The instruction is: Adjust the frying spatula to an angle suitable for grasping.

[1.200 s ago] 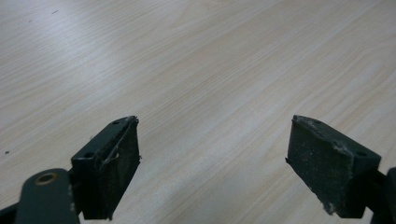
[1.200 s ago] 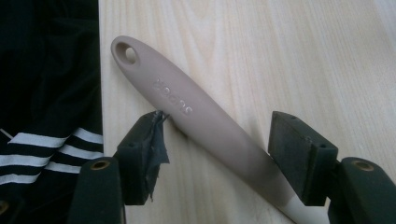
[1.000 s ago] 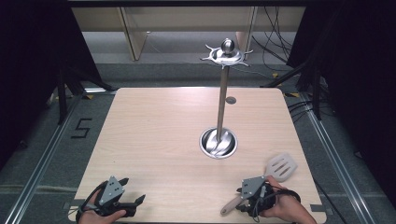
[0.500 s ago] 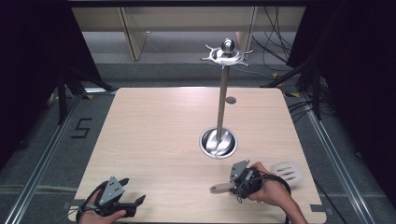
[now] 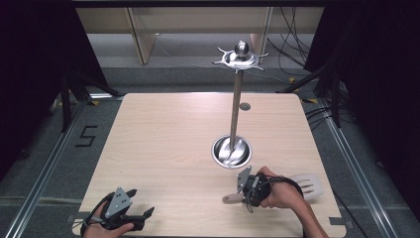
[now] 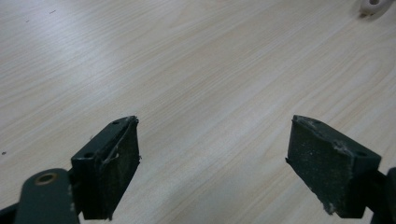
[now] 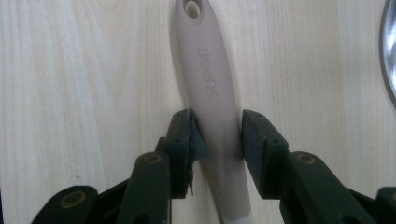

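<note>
The right hand-held gripper has moved in from the near right corner toward the middle of the pale wooden tabletop, and the beige plastic slotted spatula has turned with it: a second ago the slotted head pointed away from the person, now it lies to the right and the handle end points left. In the right gripper view the jaws are nearly closed and press on both sides of the beige handle, which lies flat on the wood. I judge that the spatula is being brought nearer to the tall steel utensil stand with a round dish base, probably to hang it on the top ring. The left hand-held gripper has not moved; it rests near the front left edge with its jaws wide apart and nothing between them. The person's hand covers the middle of the spatula, and the hooks on the ring are too small to make out clearly.
</note>
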A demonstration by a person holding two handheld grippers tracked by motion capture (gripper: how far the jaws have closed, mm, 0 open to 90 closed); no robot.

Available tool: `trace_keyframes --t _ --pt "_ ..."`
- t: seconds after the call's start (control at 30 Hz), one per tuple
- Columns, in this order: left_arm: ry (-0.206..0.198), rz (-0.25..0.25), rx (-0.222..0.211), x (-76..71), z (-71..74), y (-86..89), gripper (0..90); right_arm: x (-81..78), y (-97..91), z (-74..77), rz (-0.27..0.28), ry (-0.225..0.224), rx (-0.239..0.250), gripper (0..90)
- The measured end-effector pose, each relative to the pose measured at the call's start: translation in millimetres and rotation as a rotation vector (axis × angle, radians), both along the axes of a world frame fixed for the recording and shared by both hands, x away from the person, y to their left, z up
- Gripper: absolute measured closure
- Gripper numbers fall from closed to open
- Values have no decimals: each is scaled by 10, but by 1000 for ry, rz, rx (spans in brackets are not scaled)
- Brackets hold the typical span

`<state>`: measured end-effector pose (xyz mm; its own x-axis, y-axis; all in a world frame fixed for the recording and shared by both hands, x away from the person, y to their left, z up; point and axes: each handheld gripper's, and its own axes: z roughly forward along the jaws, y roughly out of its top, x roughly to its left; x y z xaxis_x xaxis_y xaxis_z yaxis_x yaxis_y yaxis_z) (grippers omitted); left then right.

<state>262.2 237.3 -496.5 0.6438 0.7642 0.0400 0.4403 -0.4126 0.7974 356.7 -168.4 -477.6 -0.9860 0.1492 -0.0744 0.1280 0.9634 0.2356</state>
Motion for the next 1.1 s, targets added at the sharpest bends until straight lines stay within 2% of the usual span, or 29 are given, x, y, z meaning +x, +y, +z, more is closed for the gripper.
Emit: trace_keyframes --t 0.07,0.13,0.17,0.2,0.23,0.27,0.3,0.33,0.37,0.4,0.43,0.5,0.53,0.57,0.63,0.7,0.77,0.8,0.83,0.87,0.9,0.93,0.97,1.0,1.03,1.07,1.1 --pt "-6 -8 10 5 4 4 162 20 25 3 41 -15 -9 659" --pt "-7 -12 15 8 6 8 163 19 39 5 36 -13 -19 660" --pt "-9 -4 -1 5 -2 -5 162 8 71 13 26 -12 -51 664" --pt "-7 -1 -3 2 -3 -7 162 8 71 13 26 -12 -51 664" --pt "2 1 -10 0 -4 -10 162 59 88 11 115 -22 -46 668" --pt "0 3 -14 -2 -4 -14 162 54 90 12 104 -19 -51 669" --pt "-7 -8 1 1 1 -5 162 29 91 17 69 -18 -60 672" --pt "-7 -8 1 1 1 -5 162 29 91 17 69 -18 -60 672" --pt "-6 4 -14 0 -4 -13 162 -1 100 19 38 -12 -64 675" --pt "-20 11 -29 -5 7 -14 163 32 109 13 114 -44 -65 679" --pt "-33 7 -28 0 7 -10 163 7 115 12 86 -30 -58 680" --pt "-29 5 -5 4 15 7 163 0 120 13 74 -43 -65 686" --pt "-23 12 -9 2 14 5 163 7 118 22 59 -60 -86 689" --pt "-20 15 -12 1 14 3 163 27 118 17 81 -73 -78 690" --pt "-23 16 -38 -7 12 -12 163 5 118 26 26 -71 -90 695" --pt "-23 18 -48 -9 10 -17 163 17 110 34 21 -84 -84 696" --pt "-22 21 -56 -14 11 -20 163 70 54 70 -3 -96 -17 697" --pt "-36 9 -33 -8 22 -5 163 90 24 94 -2 -98 15 697" --pt "-35 3 -28 -5 26 -1 163 91 -9 120 -33 -103 40 697" --pt "-38 6 -30 -6 24 -4 163 82 -49 153 -84 -86 70 697" --pt "-38 6 -30 -6 24 -4 163 99 -88 182 -87 -91 97 697" --pt "-38 5 -27 -7 25 -3 163 99 -88 182 -87 -91 97 697" --pt "-39 6 -37 -8 20 -12 163 131 -166 240 -84 -118 157 697" --pt "-39 6 -37 -8 20 -12 163 131 -166 240 -84 -118 157 697" --pt "-39 7 -37 -8 21 -13 163 139 -232 294 -125 -138 198 697" --pt "-39 7 -38 -7 20 -13 163 139 -232 294 -125 -138 198 697" --pt "-39 6 -36 -8 20 -12 163 140 -290 338 -144 -171 237 697"
